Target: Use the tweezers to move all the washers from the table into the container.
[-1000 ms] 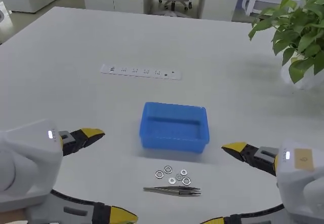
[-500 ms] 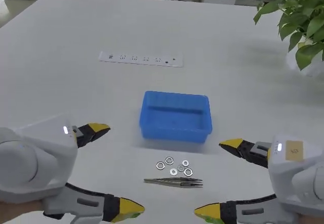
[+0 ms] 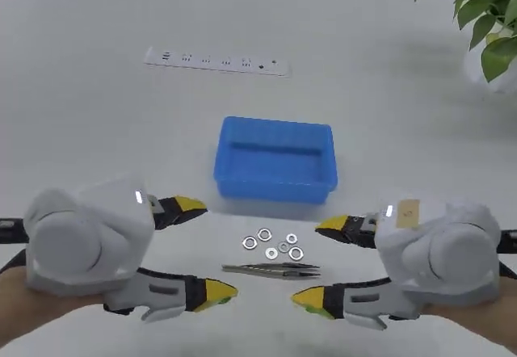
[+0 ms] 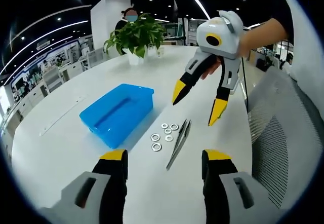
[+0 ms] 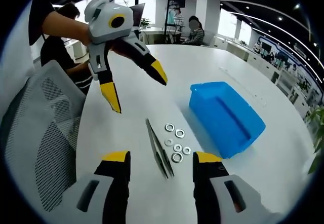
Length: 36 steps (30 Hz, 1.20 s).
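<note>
The left gripper hovers over the near left part of the white table, its yellow-tipped jaws spread wide and holding nothing. The right gripper hangs opposite it on the near right, its jaws likewise parted and empty. The two point inward toward each other. Between them, the tweezers lie flat on the table, lengthwise from left to right, touched by neither gripper. Just beyond the tweezers sits a loose cluster of six small metal washers, all resting on the tabletop close together, a few nearly touching. Farther back, behind the washers and near them but apart, stands the blue rectangular container, upright with its open top facing up. In the left gripper view the tweezers lie between that gripper's own jaws, with the washers beside them and the container to the left. In the right gripper view the same items lie ahead, with the container to the right. A white power strip lies well beyond the container, and a leafy plant stands at the far right.
</note>
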Each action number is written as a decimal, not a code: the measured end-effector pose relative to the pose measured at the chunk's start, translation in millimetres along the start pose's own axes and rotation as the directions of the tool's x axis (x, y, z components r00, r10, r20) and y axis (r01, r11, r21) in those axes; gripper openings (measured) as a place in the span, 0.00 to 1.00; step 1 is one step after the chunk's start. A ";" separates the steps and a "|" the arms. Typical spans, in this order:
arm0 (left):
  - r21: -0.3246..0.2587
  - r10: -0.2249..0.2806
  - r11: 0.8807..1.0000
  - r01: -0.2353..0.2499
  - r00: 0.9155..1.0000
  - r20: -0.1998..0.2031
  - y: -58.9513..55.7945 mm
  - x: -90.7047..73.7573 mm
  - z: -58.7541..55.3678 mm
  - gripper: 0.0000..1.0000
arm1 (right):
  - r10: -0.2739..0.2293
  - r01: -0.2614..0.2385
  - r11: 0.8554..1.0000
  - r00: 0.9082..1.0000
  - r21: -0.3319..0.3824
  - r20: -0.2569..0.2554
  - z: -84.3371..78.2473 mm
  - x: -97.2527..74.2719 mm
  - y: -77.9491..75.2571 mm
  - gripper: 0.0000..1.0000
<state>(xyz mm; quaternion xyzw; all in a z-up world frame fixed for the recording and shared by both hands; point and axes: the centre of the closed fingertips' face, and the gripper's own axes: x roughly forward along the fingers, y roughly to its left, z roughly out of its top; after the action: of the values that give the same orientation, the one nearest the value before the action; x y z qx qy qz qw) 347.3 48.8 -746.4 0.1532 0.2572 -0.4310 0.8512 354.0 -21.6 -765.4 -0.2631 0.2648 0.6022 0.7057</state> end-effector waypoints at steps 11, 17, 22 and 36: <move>0.047 -0.102 0.993 0.108 0.988 -0.117 -7.4 21.7 -23.5 0.43 | 0.114 -0.127 0.985 0.987 -0.113 -0.116 -10.4 28.4 12.9 0.27; 0.074 -0.133 0.987 0.146 0.979 -0.153 -16.5 32.5 -30.2 0.39 | 0.111 -0.133 0.981 0.982 -0.138 -0.155 -16.7 33.9 9.9 0.24; 0.109 -0.137 0.981 0.160 0.972 -0.190 -16.4 38.5 -33.9 0.36 | 0.110 -0.137 0.980 0.978 -0.148 -0.178 -21.1 35.7 8.1 0.20; 0.150 -0.124 0.975 0.165 0.960 -0.252 -7.9 45.0 -37.9 0.22 | 0.132 -0.161 0.975 0.974 -0.151 -0.183 -22.2 36.9 11.5 0.12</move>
<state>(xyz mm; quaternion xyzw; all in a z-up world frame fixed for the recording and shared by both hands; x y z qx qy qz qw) 351.6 33.1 -803.4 0.2570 0.3318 -0.4905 0.7637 346.3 -9.1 -807.5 -0.3514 0.2926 0.6476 0.6094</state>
